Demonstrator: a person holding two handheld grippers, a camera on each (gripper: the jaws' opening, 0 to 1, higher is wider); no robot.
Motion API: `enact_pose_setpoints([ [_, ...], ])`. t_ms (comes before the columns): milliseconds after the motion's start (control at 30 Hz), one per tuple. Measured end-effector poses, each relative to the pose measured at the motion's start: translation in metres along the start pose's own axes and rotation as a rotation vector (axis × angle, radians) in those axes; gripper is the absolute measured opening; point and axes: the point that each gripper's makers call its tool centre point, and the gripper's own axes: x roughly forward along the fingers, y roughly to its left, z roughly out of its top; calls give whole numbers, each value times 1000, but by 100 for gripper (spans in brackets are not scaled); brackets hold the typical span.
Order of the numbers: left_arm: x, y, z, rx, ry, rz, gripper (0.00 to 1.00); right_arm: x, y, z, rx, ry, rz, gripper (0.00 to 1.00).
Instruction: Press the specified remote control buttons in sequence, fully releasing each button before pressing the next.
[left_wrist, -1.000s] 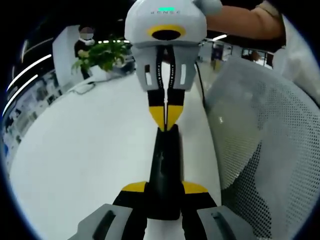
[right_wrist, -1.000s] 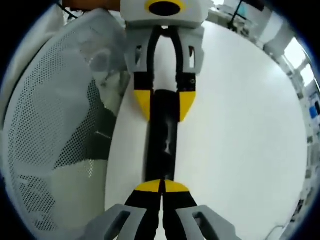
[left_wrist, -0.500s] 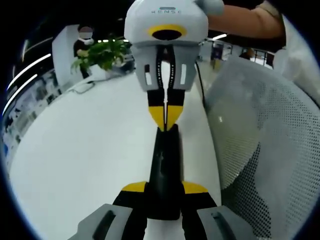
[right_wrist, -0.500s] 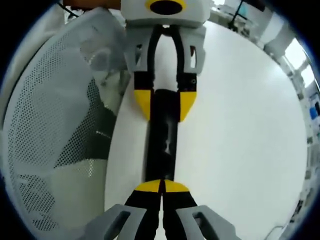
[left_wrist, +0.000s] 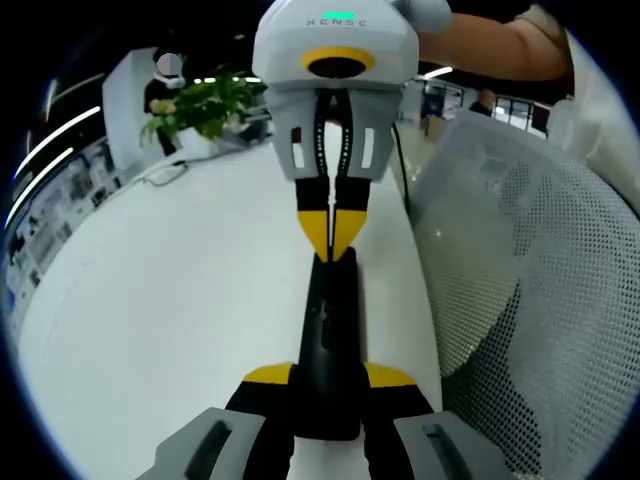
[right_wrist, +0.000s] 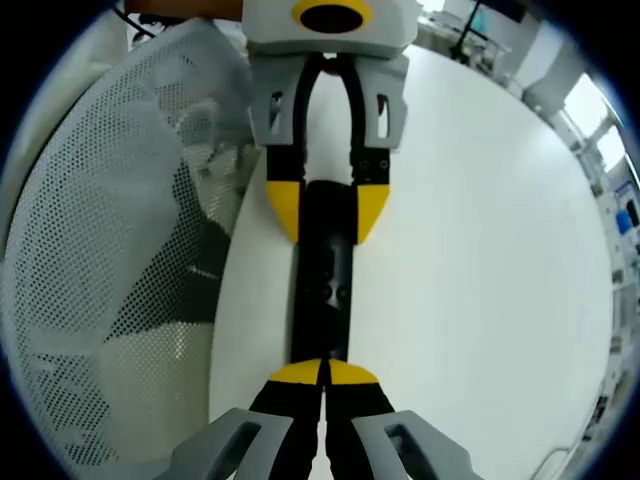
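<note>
My left gripper (left_wrist: 328, 375) clamps one end of the black remote control (left_wrist: 330, 330), which lies along the white table (left_wrist: 170, 300) edge beside a mesh chair (left_wrist: 520, 290). My right gripper (right_wrist: 322, 372), its 2 jaws pinched together, touches the remote's other end.

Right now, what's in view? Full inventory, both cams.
remote control: 1, black, long and slim, above the white table, held between the two grippers
table: 1, white, under the remote
mesh chair: 1, white, at the table's edge beside the remote
potted plant: 1, green, far end of table
left gripper: 1, grey with yellow tips, jaws clamping one end of the remote
right gripper: 1, grey with yellow tips, jaws together, tips on the remote's other end
person's arm: 1, behind the right gripper
</note>
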Motion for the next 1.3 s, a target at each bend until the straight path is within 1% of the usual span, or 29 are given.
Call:
enact_pose_setpoints([
  [300, 0, 0, 0, 1, 3, 0, 24, -1, 1, 1, 7, -5, -7, 0],
  [600, 0, 0, 0, 4, 18, -9, 24, -1, 0, 1, 14, -13, -23, 0],
  [1100, -1, 1, 0, 14, 28, -23, 24, -2, 0, 2, 24, -13, -24, 0],
  [1233, -1, 1, 1, 17, 31, -26, 24, -2, -1, 2, -2, -12, -26, 0],
  [1300, -1, 0, 1, 20, 34, -28, 24, -3, -1, 2, -1, -16, -24, 0],
])
